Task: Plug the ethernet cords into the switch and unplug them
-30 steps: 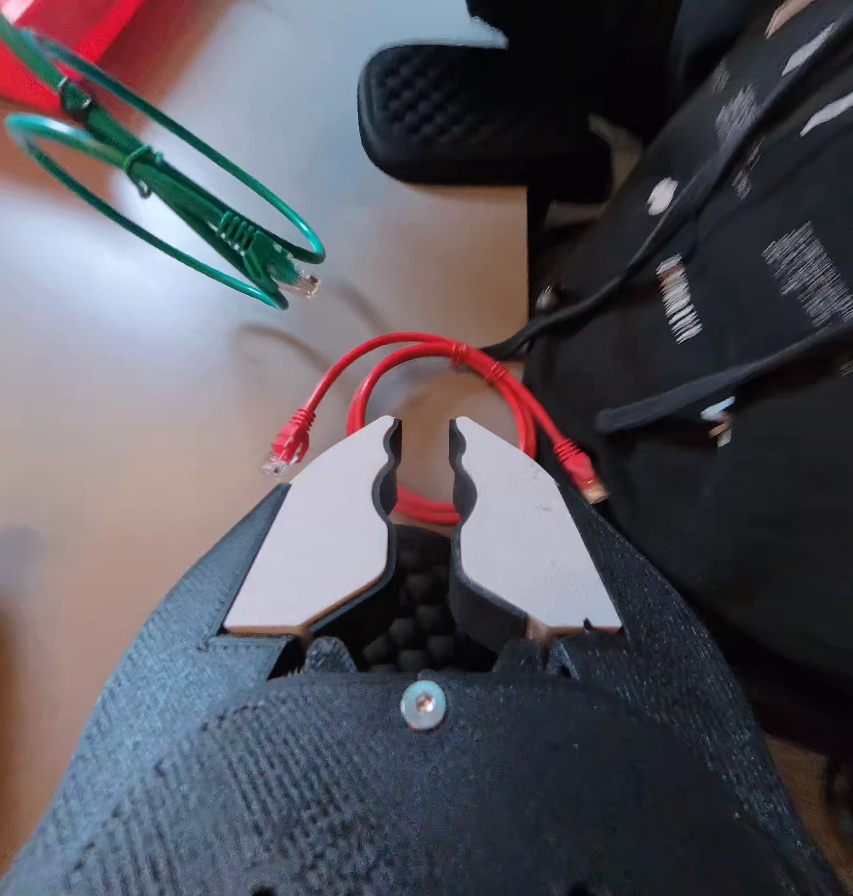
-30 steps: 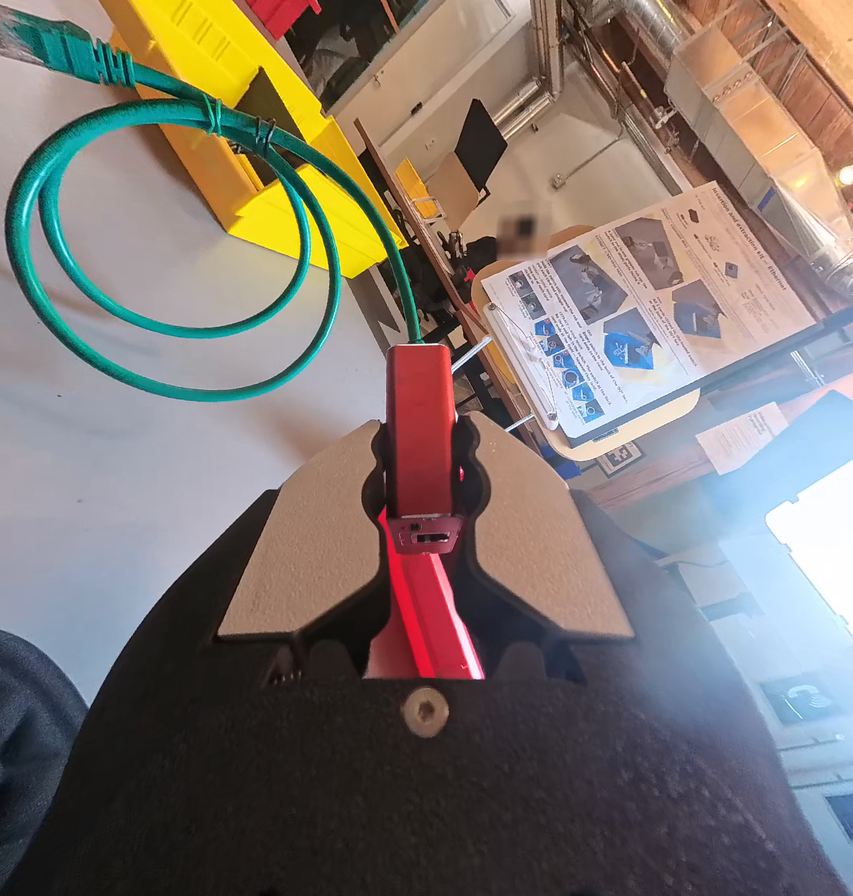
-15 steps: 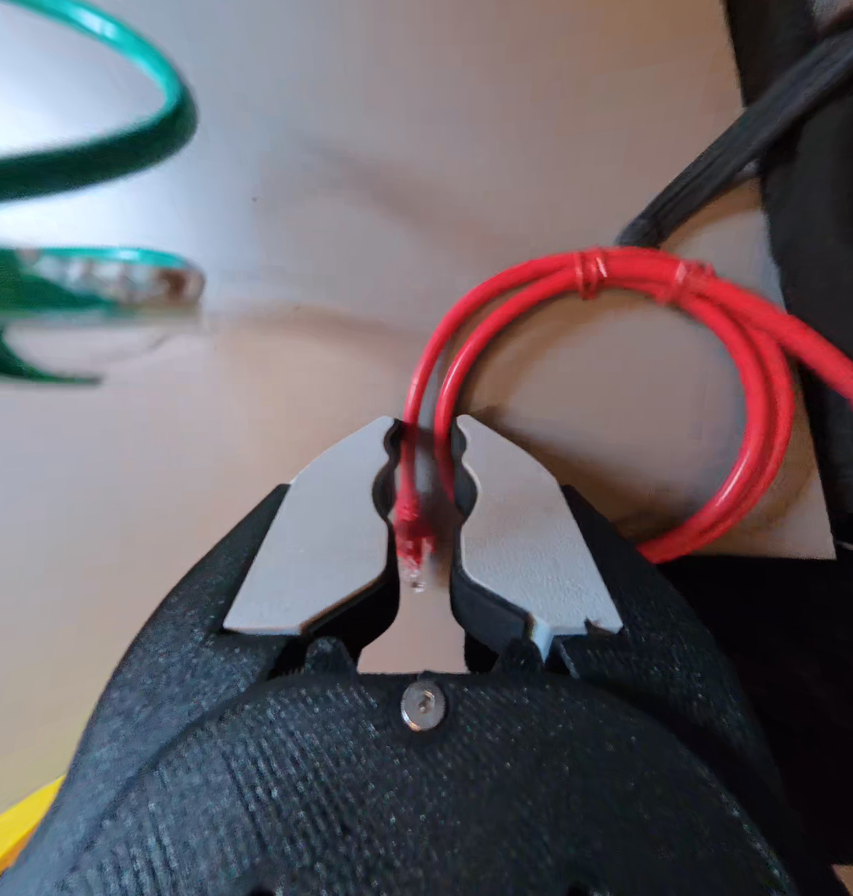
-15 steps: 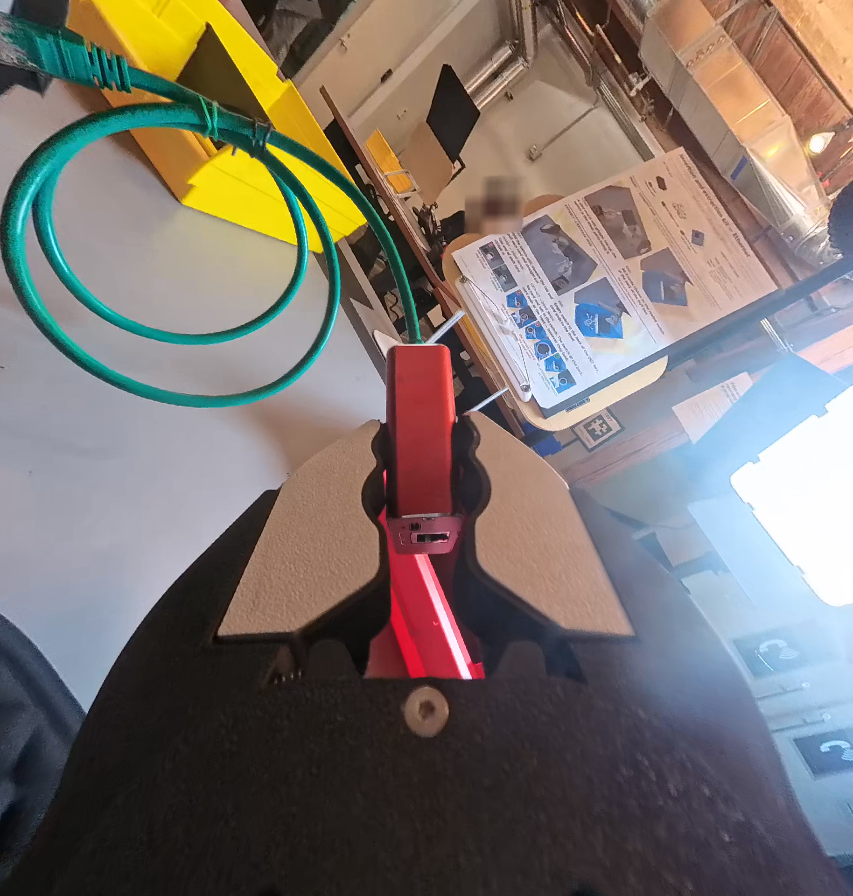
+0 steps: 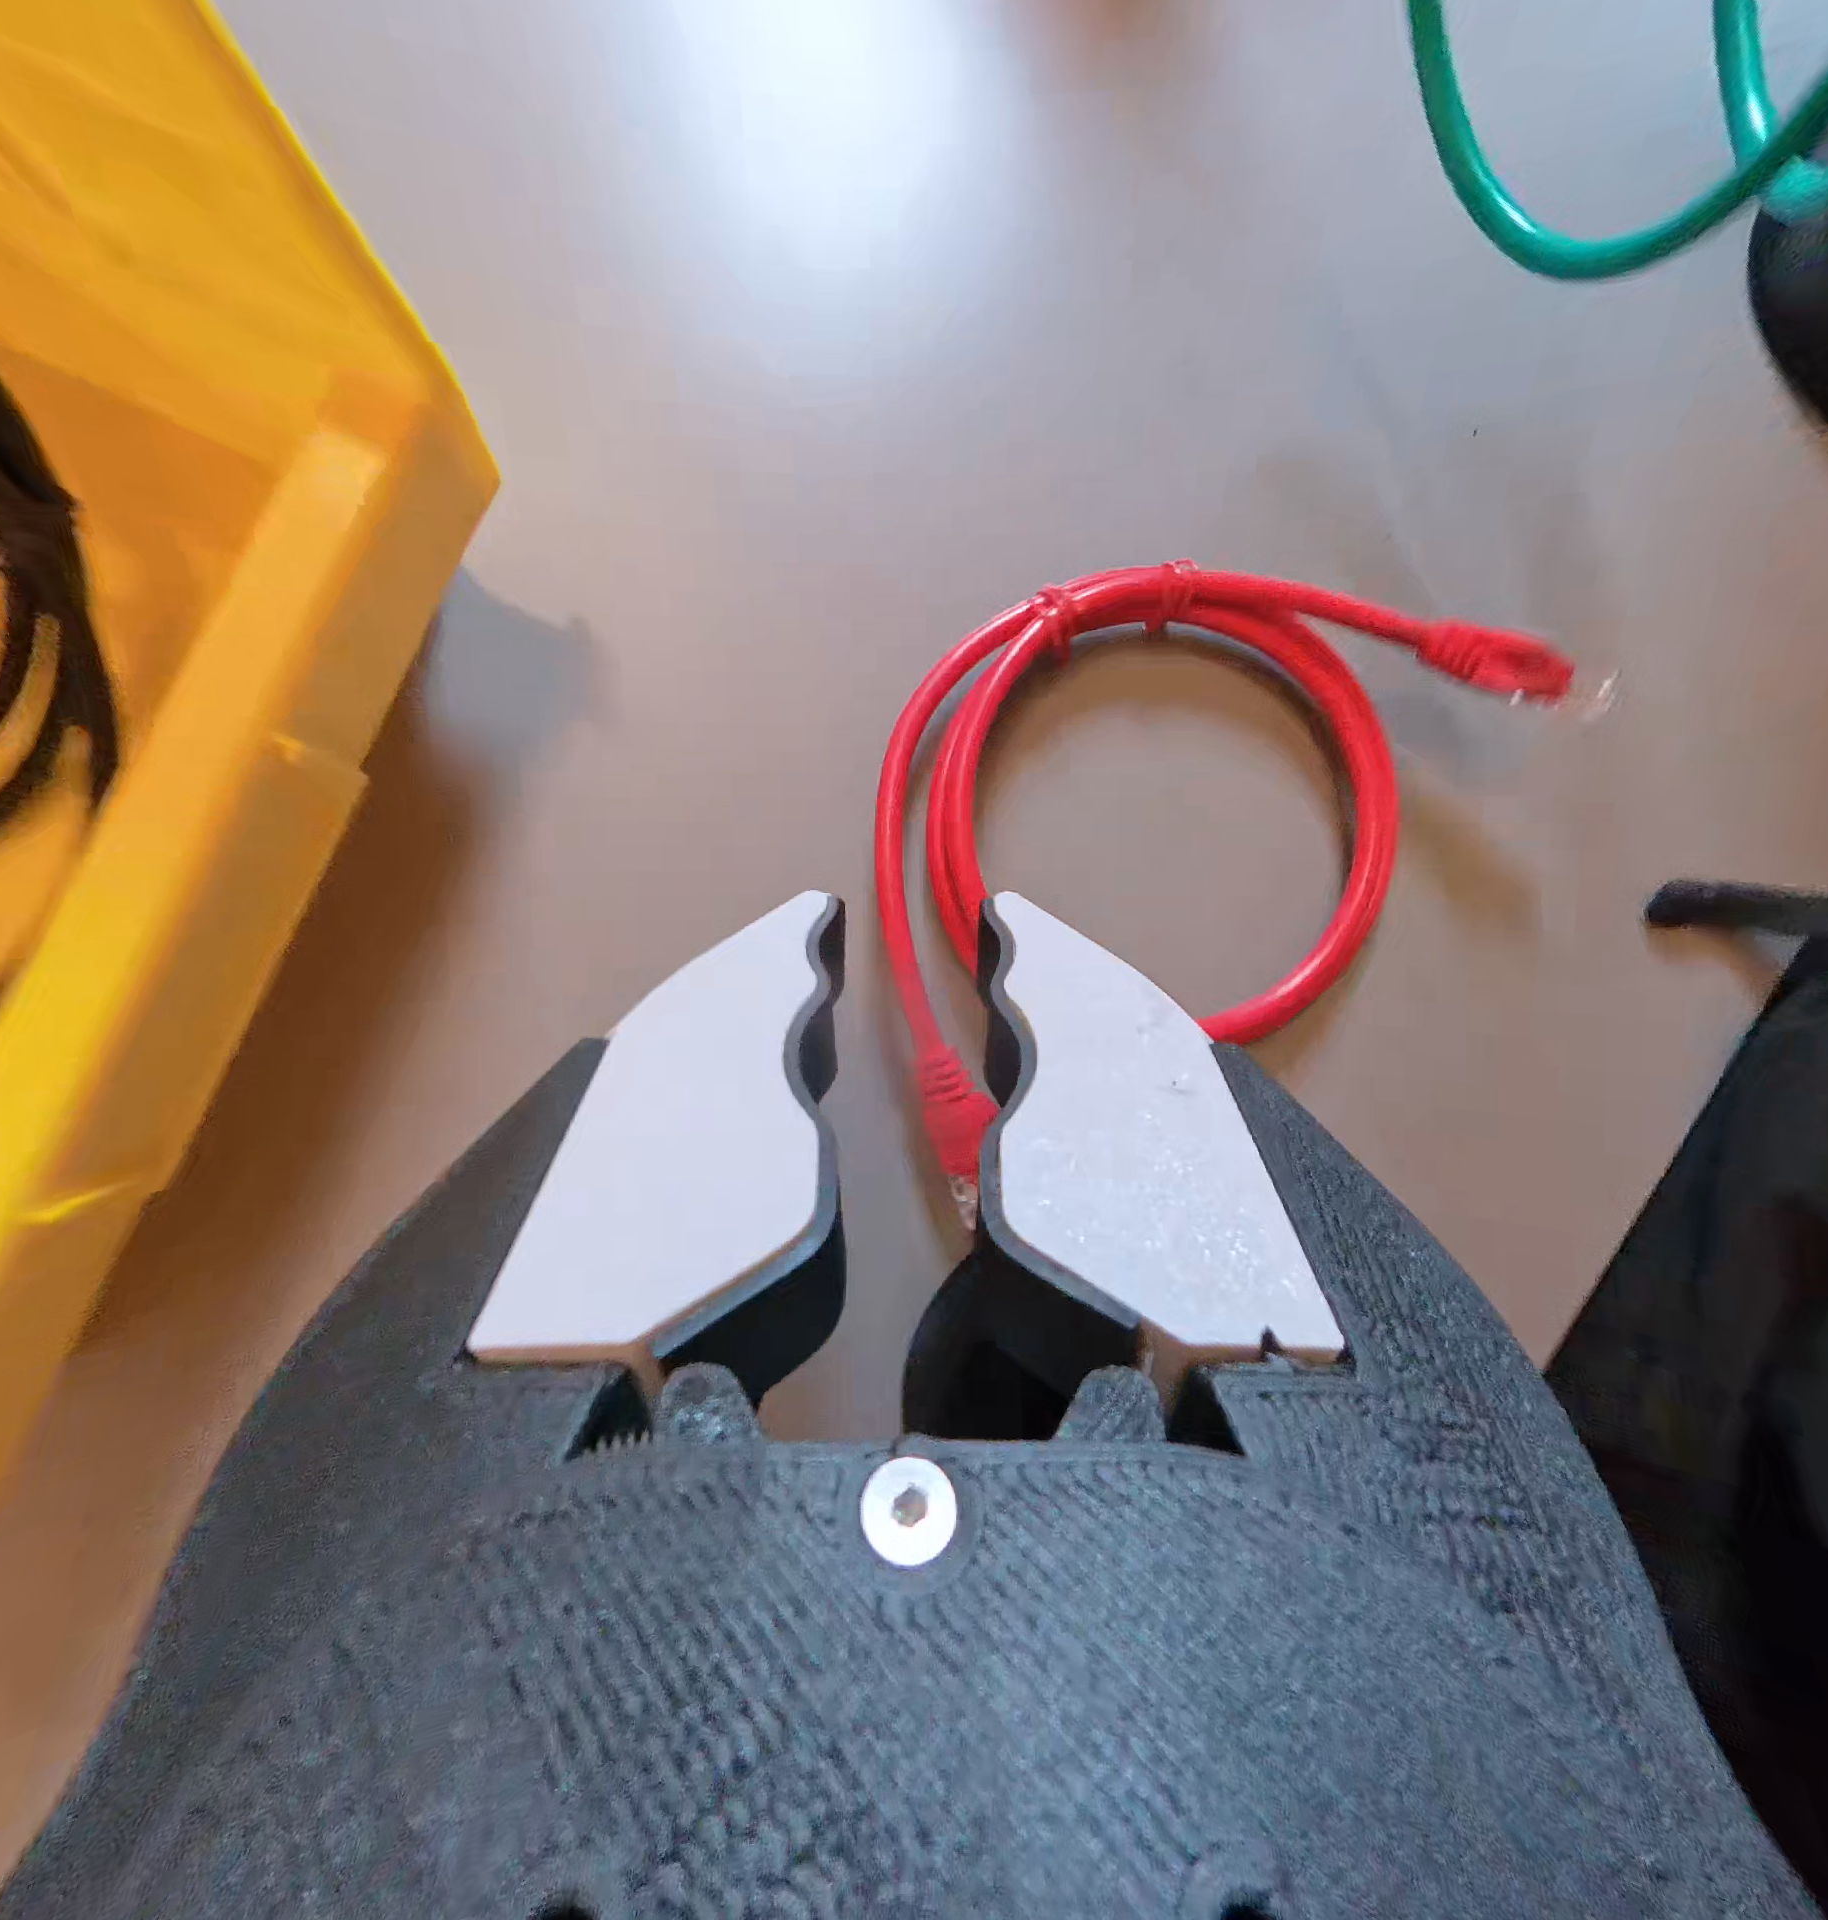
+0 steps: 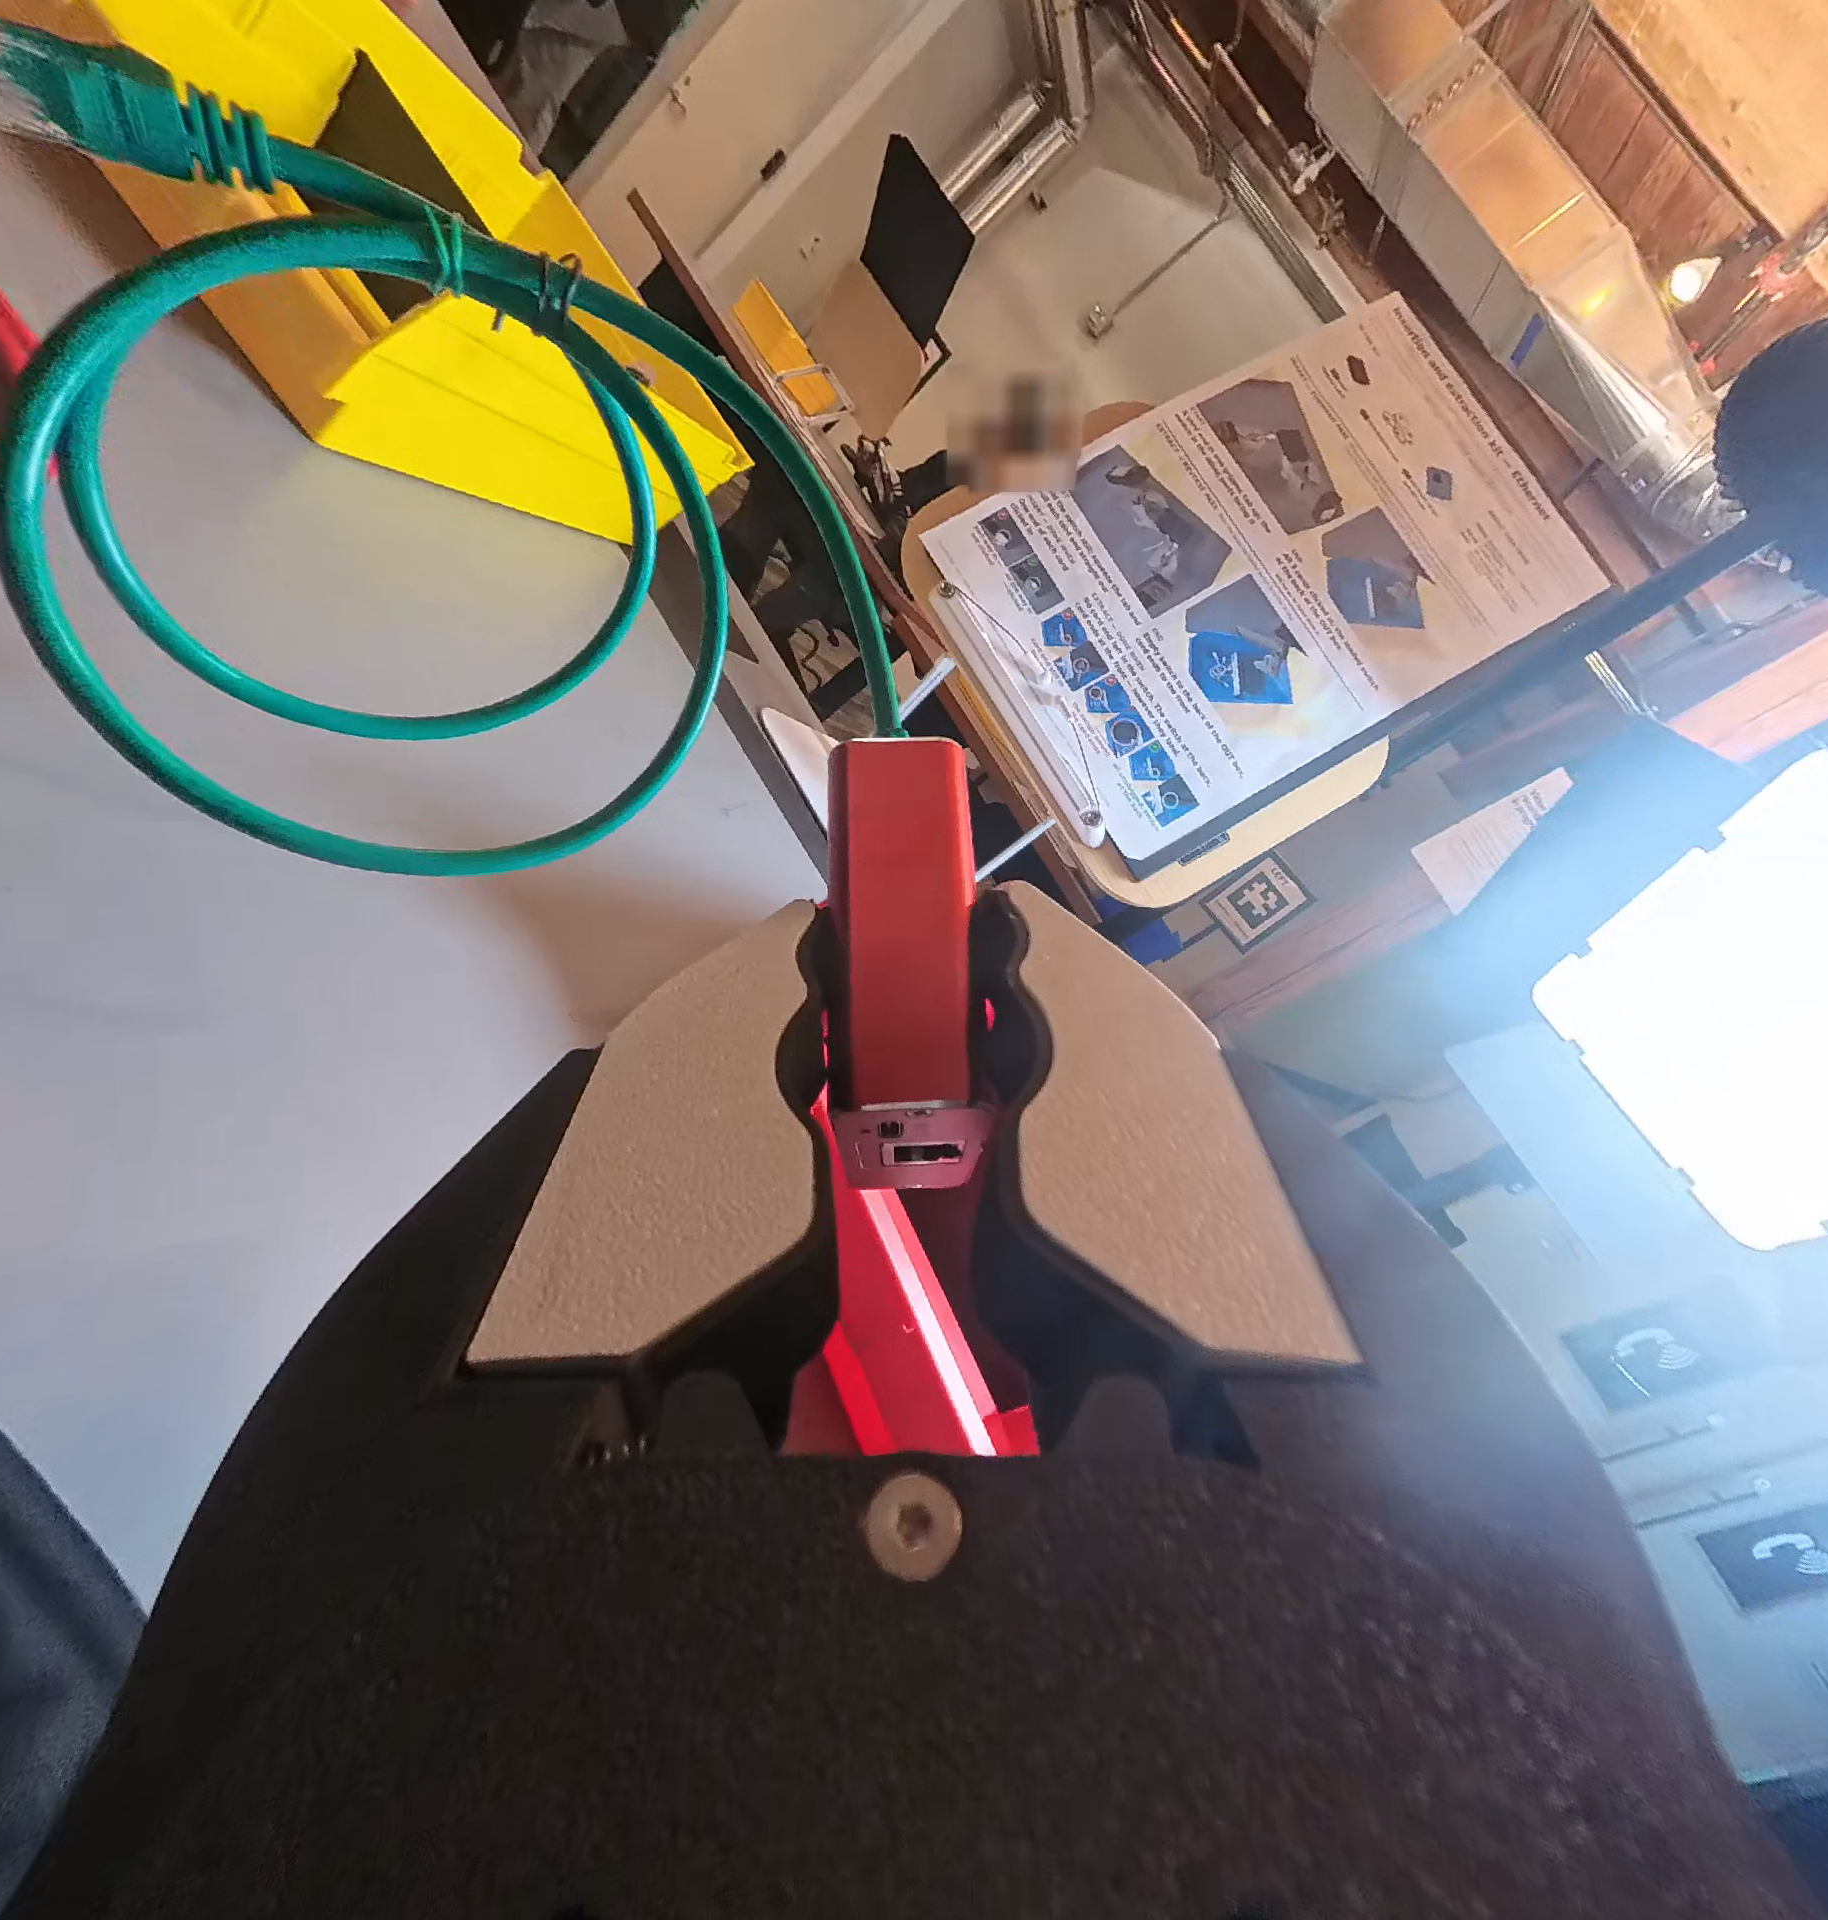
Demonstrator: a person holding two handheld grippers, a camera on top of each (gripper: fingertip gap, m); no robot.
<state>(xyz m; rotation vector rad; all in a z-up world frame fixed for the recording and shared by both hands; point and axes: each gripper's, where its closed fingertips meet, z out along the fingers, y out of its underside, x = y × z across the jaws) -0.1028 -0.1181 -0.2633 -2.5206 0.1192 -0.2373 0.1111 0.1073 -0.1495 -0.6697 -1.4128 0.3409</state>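
Brown and smooth, the tabletop (image 5: 785, 436) fills the left wrist view, with a yellow plastic bin (image 5: 193, 582) at its left edge. On it lies a thin red ethernet cord (image 5: 1367, 790), tied into a round coil, its far plug pointing right. The left gripper (image 5: 910, 925) stands over the near end: its jaws are parted by a narrow gap, and the near red plug (image 5: 954, 1127) sits inside that gap, resting against the inner edge of the right finger (image 5: 1128, 1153) and clear of the other one. Nothing is pinched yet, as far as I can judge. To take it well, the jaws should close squarely on the plug's boot, not the thin cable, leaving the clear tip free and pointing along the fingers so it can be steered into a port.

Beyond the pale table in the right wrist view there is a workshop with a printed poster on a board (image 6: 1284, 582) and a bright window. The right gripper (image 6: 905, 914) is clamped on a slim red metal switch box (image 6: 899, 914), held lengthwise with its ports facing away. A green ethernet cord (image 6: 390, 717), also coiled and tied, is already plugged into its far end, the free green plug hanging at upper left. That switch should be held steady and turned toward the incoming plug.
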